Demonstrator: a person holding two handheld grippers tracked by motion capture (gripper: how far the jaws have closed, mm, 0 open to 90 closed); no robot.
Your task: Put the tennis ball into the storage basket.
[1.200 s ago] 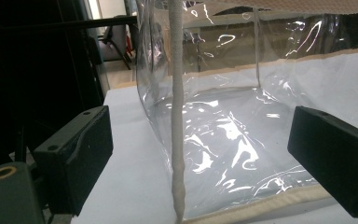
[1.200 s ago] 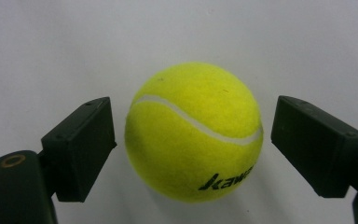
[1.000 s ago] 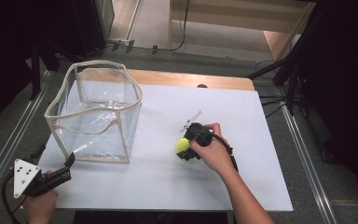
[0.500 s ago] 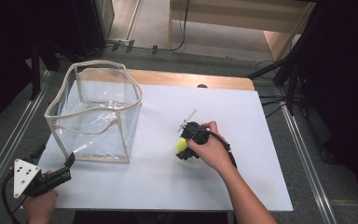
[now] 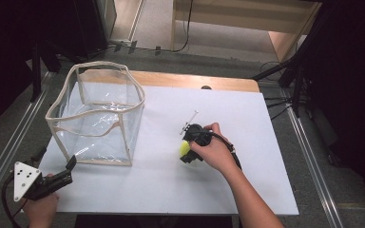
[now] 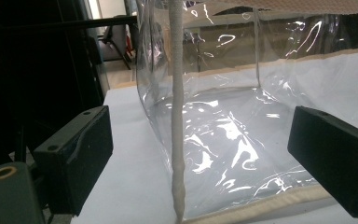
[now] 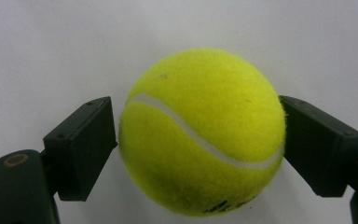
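Note:
A yellow tennis ball (image 7: 200, 135) lies on the white table top (image 5: 161, 175), right of centre. My right gripper (image 7: 198, 135) points down at it, and both pads touch its sides. The jaws have just been closing with the ball between them. From above, the ball (image 5: 184, 148) peeks out at the left of the right hand and its gripper (image 5: 188, 153). My left gripper (image 5: 57, 159) rests at the table's front left corner, open, with nothing between its pads. It faces the corner seam (image 6: 177, 140) of a clear plastic box (image 5: 95, 66) with beige trim.
The clear box stands open-topped on the left half of the table, and no contents are visible in it. A strip of wooden table edge (image 5: 195, 80) runs along the back. Metal rails (image 5: 9, 142) flank the table on both sides.

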